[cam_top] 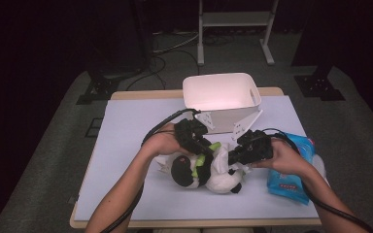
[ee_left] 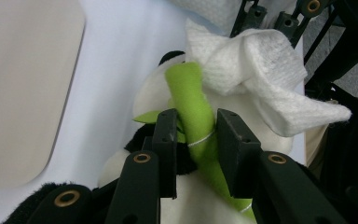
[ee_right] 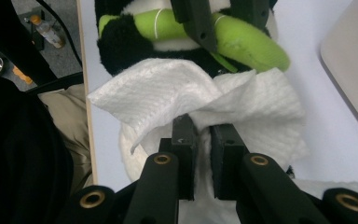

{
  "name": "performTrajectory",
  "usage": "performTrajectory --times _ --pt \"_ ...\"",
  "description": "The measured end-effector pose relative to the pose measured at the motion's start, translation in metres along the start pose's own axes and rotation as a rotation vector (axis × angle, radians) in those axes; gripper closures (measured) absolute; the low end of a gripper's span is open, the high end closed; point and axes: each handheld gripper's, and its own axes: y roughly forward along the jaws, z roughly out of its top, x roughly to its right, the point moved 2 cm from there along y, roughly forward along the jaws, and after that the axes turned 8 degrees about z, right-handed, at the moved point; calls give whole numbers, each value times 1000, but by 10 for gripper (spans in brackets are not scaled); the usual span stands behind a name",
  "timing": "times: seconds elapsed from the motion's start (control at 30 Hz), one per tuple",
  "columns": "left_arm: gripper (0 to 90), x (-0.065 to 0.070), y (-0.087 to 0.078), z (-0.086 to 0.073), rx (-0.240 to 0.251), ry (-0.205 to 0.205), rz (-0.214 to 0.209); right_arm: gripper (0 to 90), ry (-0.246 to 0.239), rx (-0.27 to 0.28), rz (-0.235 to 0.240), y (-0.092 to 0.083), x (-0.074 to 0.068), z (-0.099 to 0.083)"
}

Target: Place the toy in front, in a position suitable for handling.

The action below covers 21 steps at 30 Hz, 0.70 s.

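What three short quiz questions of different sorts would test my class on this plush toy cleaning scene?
1. True or false: the left gripper has its jaws closed on the green bamboo stalk of the plush panda.
2. What does the right gripper hold?
A. a bottle
B. a white wipe
C. a spoon
3. Fill in: behind the panda stands a white ___.

Key:
1. True.
2. B.
3. Bin.
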Motion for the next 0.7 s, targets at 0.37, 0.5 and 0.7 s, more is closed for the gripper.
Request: performTrajectory --times 0.37,0.5,0.7 --pt "688 1 6 -15 10 -35 -14 809 23 -15 16 12 4 -2" --pt "661 4 4 -29 15 -54 -21 809 14 -12 42 21 2 0" --pt "605 2 -8 -43 55 -90 -22 809 -3 -40 43 23 -2 10"
